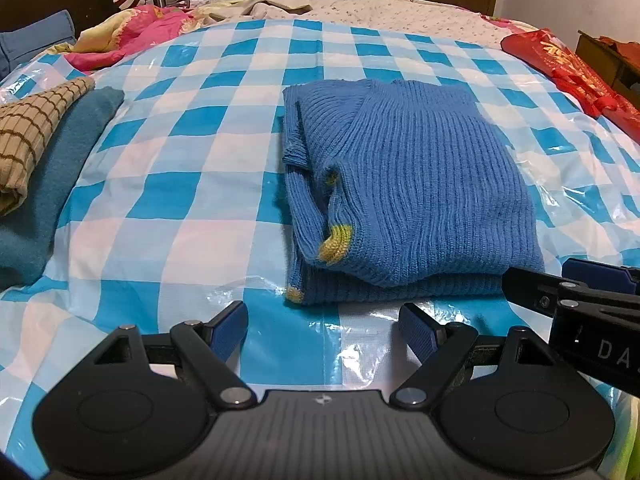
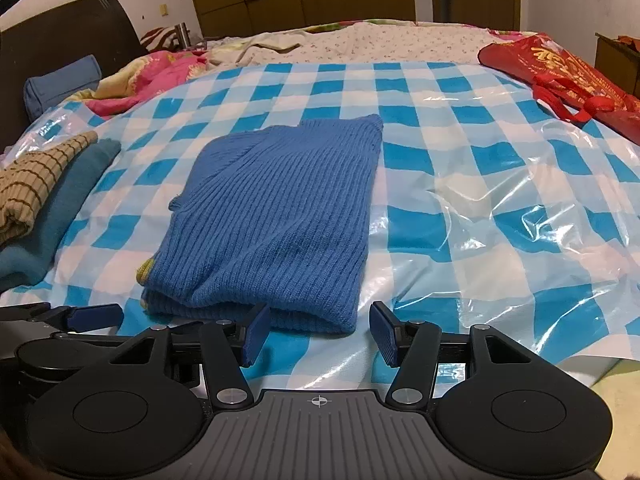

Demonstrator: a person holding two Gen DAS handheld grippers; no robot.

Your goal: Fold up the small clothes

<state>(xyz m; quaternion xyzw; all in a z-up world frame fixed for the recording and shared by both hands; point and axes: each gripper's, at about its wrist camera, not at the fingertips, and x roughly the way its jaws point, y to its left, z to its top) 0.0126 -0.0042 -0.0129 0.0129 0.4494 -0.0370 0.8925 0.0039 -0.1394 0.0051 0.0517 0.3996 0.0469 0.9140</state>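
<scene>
Left wrist view: folded blue sweater (image 1: 404,192) on checkered sheet (image 1: 180,160); left tongs (image 1: 323,330) and right tongs (image 2: 316,330) both wide, empty.

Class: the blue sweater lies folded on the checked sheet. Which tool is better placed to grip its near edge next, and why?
Probably the right tool: it is open, with one finger already at the sweater's near edge. The left tool, also open, sits left of it.

Two low views, shared sweater (image 1: 404,184)
</scene>
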